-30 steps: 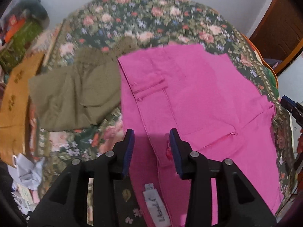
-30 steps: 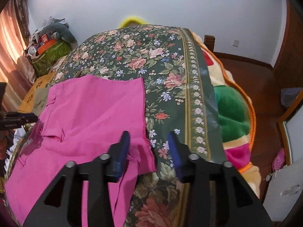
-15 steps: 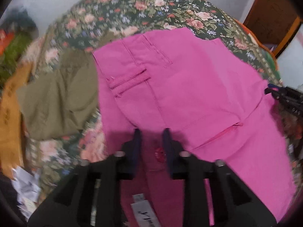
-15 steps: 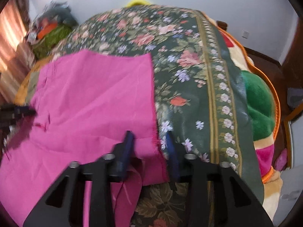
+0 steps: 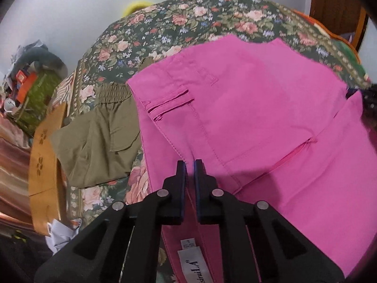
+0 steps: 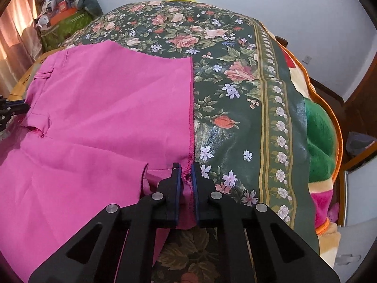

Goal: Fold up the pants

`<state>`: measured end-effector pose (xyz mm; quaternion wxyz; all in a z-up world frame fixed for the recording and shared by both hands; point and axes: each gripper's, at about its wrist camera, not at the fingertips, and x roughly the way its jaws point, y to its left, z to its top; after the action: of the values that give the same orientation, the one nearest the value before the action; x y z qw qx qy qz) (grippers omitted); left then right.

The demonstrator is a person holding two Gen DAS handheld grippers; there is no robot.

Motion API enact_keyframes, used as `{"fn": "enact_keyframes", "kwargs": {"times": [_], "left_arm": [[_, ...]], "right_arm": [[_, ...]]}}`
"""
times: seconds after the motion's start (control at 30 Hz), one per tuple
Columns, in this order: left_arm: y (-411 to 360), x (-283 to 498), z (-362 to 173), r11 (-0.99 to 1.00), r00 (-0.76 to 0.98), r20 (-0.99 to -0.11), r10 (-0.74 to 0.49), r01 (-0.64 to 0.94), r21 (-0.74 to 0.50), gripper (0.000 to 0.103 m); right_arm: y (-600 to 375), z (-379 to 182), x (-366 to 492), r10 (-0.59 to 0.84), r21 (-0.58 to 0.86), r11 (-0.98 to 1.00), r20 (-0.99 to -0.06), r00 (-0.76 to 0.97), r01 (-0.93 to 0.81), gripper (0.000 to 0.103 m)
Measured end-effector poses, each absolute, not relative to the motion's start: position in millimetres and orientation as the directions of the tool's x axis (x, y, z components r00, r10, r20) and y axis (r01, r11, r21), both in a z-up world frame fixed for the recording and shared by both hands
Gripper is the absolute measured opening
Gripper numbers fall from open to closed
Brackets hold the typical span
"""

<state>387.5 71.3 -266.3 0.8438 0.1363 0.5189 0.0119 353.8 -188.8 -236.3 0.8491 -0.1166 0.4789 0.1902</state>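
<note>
I have both tongs clamped on the pink pants (image 5: 259, 108) spread across the floral bed (image 6: 212, 35) — left tongs (image 5: 190, 165) at the waistband, lower centre, right tongs (image 6: 186, 168) on the hem corner — light, limp cloth, likely to sag between grips.
</note>
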Motion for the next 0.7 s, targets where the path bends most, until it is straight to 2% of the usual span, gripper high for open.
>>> {"fn": "enact_keyframes", "kwargs": {"times": [0.27,0.37,0.47,0.53,0.57,0.63,0.7], "left_arm": [[85.0,387.9,-259.1,0.985,0.443,-0.892,0.086,0.097,0.143,0.009],[88.1,385.2,-246.5,0.987,0.462,-0.883,0.081,0.085,0.135,0.010],[90.7,382.7,-230.6,0.987,0.502,-0.860,0.089,0.070,0.143,0.016],[94.8,383.5,-219.5,0.990,0.526,-0.846,0.086,0.052,0.133,0.032],[97.6,384.1,-212.4,0.991,0.544,-0.835,0.084,0.039,0.125,0.037],[103.7,387.1,-200.5,0.994,0.575,-0.814,0.083,0.015,0.112,0.056],[110.2,392.9,-189.4,0.995,0.606,-0.791,0.088,-0.010,0.104,0.069]], "right_arm": [[-192.7,-228.9,359.0,0.239,0.047,0.908,-0.874,0.424,-0.416,0.008],[-197.3,-218.1,357.7,0.258,0.077,0.911,-0.872,0.415,-0.405,0.012],[-201.2,-195.3,353.7,0.266,0.065,0.913,-0.842,0.469,-0.402,0.027],[-201.5,-178.7,350.8,0.267,0.044,0.913,-0.814,0.515,-0.405,0.044],[-200.5,-172.7,350.5,0.270,0.038,0.913,-0.804,0.531,-0.406,0.048],[-197.5,-154.2,349.3,0.284,0.029,0.911,-0.767,0.575,-0.411,0.067],[-193.4,-143.3,352.2,0.296,0.028,0.910,-0.741,0.602,-0.413,0.079]]}}
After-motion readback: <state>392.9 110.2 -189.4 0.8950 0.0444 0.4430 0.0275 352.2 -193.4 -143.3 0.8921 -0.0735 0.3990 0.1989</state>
